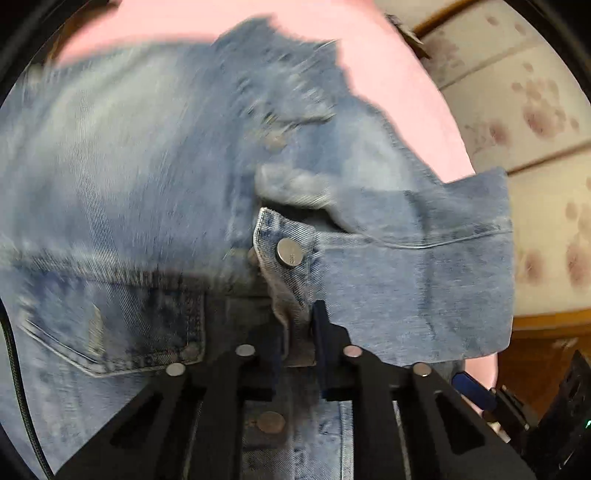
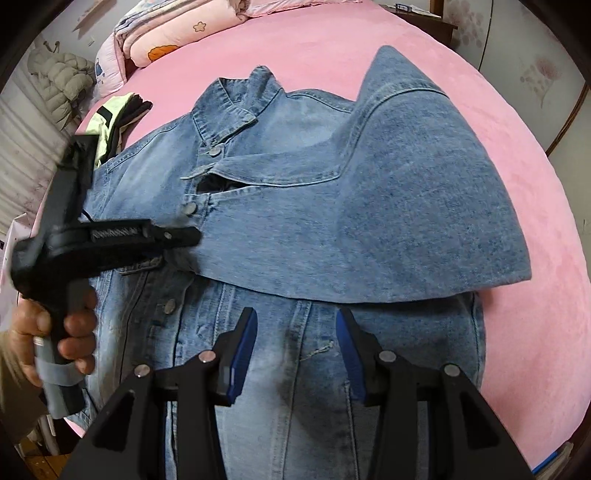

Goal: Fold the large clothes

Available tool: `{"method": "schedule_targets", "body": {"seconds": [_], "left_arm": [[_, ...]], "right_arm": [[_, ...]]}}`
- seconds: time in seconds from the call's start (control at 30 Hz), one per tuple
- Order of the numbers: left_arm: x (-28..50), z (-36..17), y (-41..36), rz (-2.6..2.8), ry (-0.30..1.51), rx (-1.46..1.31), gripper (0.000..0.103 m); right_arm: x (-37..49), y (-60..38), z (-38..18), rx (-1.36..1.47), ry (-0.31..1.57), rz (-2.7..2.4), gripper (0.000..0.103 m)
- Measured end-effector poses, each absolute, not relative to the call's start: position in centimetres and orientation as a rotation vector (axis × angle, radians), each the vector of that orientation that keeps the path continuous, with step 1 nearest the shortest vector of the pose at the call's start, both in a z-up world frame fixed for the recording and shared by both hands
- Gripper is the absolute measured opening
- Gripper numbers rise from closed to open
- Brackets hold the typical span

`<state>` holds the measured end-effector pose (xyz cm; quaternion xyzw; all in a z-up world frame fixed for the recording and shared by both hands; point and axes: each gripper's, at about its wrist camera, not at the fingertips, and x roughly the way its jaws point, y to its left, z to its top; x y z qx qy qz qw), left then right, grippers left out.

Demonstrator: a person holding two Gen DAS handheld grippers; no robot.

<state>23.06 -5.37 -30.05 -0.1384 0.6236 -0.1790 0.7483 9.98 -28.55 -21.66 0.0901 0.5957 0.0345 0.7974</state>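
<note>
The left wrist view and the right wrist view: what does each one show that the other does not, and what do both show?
Only the left wrist view shows the left gripper shut on the sleeve cuff beside its metal button.

Only the right wrist view shows the open right gripper, the jacket collar, a folded quilt and the hand holding the left gripper.

Both show the denim jacket on the pink bed cover.
</note>
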Motion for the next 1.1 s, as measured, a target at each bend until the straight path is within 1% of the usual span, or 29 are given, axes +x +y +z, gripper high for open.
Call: {"method": "schedule_targets", "body": {"seconds": [0.17,0.27,0.33,0.4,0.47,0.57,0.67,0.77,0.93,1.1], "left_arm": [[22.4,-23.0,-6.6,-0.382,1.16,-0.201,0.007],[22.0,-19.6,-4.0,-0.309,1.053,-0.192,0.007],[21.7,-18.6,-1.3,-0.233,1.006,-0.189,0.007],[21.5,-19.4,1.5,-0.165,0.999,-0.165,0.008],[21.5,-22.0,4.0,-0.123,1.045,-0.16,0.008],[21.7,-26.7,5.7,-0.092,1.146,-0.157,0.011],[21.6,-29.9,6.1,-0.063,1.209,-0.189,0.016],[21.3,-30.6,5.8,-0.02,1.195,-0.189,0.022],[21.2,-29.9,4.5,-0.034,1.164,-0.196,0.022],[21.4,-28.6,3.1,-0.086,1.139,-0.163,0.022]], "right_arm": [[10.0,-29.6,-20.7,0.175,1.254,0.052,0.045],[10.1,-30.0,-20.1,0.156,1.237,0.038,0.045],[10.2,-30.2,-19.9,0.145,1.229,0.032,0.045],[10.2,-30.3,-20.0,0.134,1.229,0.024,0.045],[10.2,-30.3,-20.5,0.114,1.241,0.006,0.046],[9.9,-30.9,-21.5,0.116,1.257,-0.02,0.051],[9.5,-32.2,-22.0,0.122,1.262,-0.069,0.051],[9.5,-33.9,-21.9,0.112,1.242,-0.15,0.051],[10.6,-37.6,-21.9,0.145,1.205,-0.26,0.051],[12.0,-38.5,-23.1,0.149,1.25,-0.186,0.051]]}}
